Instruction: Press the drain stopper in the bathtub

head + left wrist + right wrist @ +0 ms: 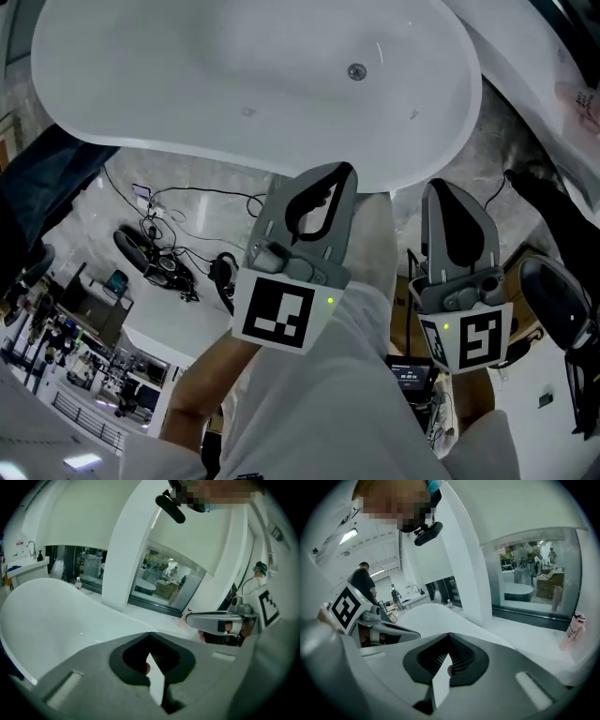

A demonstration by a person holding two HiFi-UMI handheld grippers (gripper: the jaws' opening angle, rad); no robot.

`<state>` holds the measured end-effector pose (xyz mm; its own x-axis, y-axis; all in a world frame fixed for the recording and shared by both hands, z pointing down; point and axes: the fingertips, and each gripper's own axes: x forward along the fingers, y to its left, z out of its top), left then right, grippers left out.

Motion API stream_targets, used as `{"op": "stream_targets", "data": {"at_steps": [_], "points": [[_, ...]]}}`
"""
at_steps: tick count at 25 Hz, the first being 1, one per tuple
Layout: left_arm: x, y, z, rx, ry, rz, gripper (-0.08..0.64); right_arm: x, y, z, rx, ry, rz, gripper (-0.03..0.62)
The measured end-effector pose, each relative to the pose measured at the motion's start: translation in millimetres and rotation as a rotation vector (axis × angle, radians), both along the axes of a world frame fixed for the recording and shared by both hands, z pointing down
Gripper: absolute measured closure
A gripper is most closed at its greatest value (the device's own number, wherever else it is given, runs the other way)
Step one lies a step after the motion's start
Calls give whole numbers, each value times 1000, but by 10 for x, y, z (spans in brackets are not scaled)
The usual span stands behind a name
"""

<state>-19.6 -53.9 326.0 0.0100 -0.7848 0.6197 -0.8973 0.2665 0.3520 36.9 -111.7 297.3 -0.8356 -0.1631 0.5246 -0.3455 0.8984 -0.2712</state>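
Pressing has not begun: the small round metal drain stopper (356, 71) sits untouched on the floor of the white oval bathtub (141, 103), while you hold your left gripper (339, 173) and right gripper (448, 187) clenched on nothing outside the bathtub's near rim

Left gripper (337, 178): grey moulded shell, black ribbed lining inside the jaws. It carries a cube (281, 314) with black-and-white square markers and a small green light (330, 301).
Right gripper (448, 192): same grey shell and black lining, with its own marker cube (473, 339).
Worn: white garment (375, 384); black head camera (170, 508).
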Motion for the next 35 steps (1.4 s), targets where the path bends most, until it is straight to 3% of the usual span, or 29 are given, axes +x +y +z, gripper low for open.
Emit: {"op": "stream_targets", "data": {"at_steps": [13,17,35], "points": [[-247,-43,897,-17,51,-108,557,-477,-81,955,-7,37,-120,586],[-270,-100,1221,-9,71,-123,557,-590,-125,1351,-15,50,-114,586],[-381,-23,2705,-93,115,-78,557,-683,-220,2850,-40,138,-76,588]]}}
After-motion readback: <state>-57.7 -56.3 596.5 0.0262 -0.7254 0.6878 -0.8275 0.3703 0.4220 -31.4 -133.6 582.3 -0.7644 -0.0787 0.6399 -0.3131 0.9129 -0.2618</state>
